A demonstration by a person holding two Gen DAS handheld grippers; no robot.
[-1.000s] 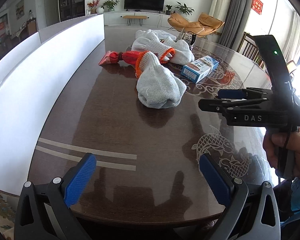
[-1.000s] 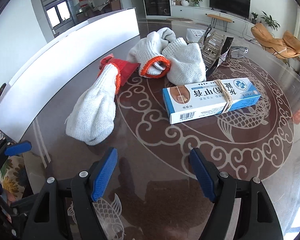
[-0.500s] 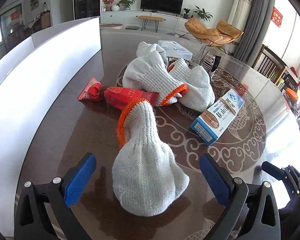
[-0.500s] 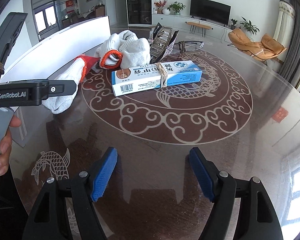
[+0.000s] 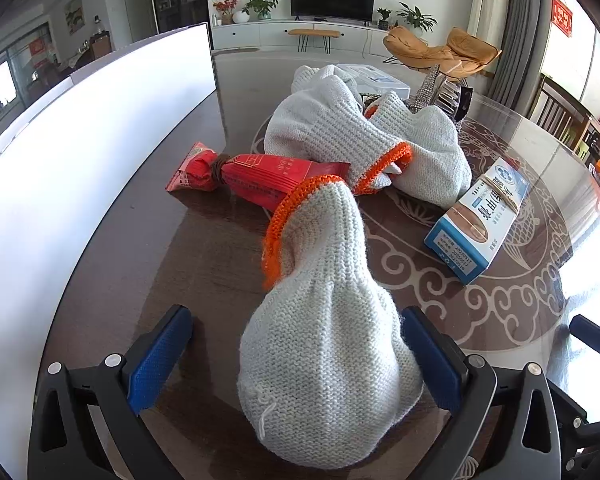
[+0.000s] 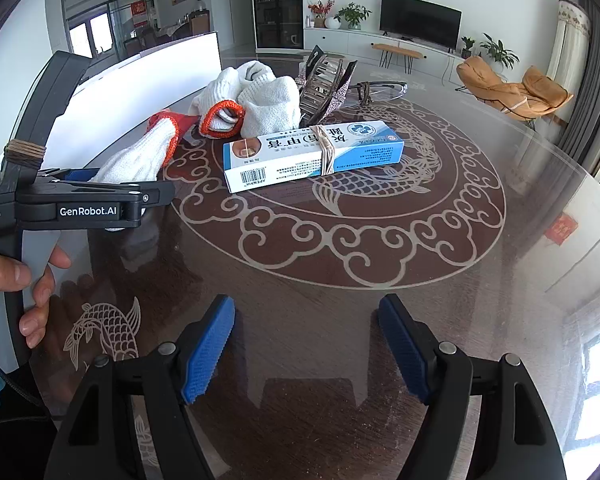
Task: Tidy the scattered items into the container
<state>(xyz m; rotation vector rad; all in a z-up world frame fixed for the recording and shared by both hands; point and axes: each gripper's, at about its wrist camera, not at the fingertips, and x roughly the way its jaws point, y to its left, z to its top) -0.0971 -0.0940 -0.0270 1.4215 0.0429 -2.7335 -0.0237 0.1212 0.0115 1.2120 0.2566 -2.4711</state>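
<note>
Straddling the fingertip end of a knitted glove (image 5: 324, 360), the left gripper (image 5: 296, 364) stands wide open, its blue pads (image 5: 156, 356) either side of the fabric and apparently not yet pressing it, placed, it seems, to pinch the bulkiest part. The right gripper (image 6: 306, 356) waits open and empty above the bare worktop (image 6: 340, 288). Beyond lie more gloves (image 5: 340, 132), a red packet (image 5: 260, 176) and a blue-and-white box (image 6: 312, 154); no container can be identified with confidence.
</note>
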